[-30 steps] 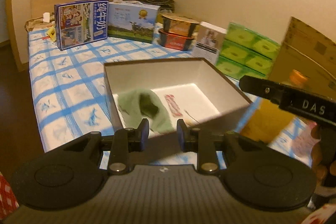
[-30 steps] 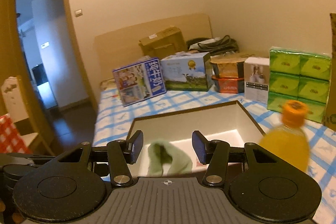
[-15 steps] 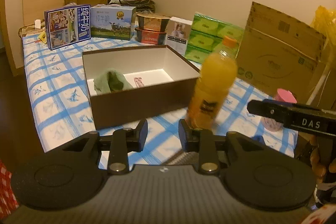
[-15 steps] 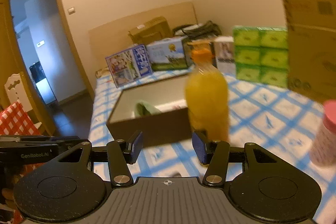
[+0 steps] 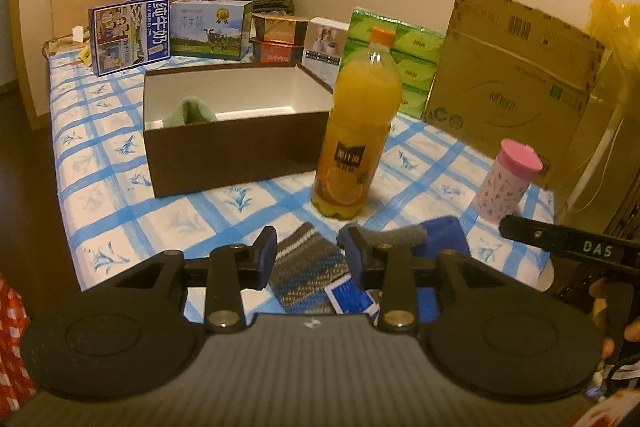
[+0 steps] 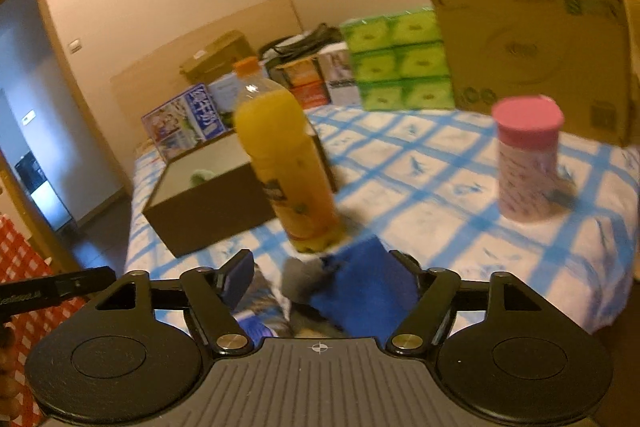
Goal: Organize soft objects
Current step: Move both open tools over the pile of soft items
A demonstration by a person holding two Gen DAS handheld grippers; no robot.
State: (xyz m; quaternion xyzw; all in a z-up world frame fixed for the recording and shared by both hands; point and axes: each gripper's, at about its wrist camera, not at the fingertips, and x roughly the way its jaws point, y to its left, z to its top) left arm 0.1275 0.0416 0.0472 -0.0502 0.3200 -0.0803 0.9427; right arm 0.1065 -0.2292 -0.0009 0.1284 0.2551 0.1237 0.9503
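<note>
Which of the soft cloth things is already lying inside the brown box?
The green cloth, in the box's left corner. The striped sock and blue cloth lie outside on the tablecloth.

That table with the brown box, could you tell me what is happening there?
A person holds tongs in each hand, sorting soft items into the brown box, where a green cloth already lies. Both tongs now hover over socks near the table's front edge: the left tongs above a grey patterned sock, the right tongs above a blue sock. Both are opening, gripping nothing. The juice bottle stands beside the box.
</note>
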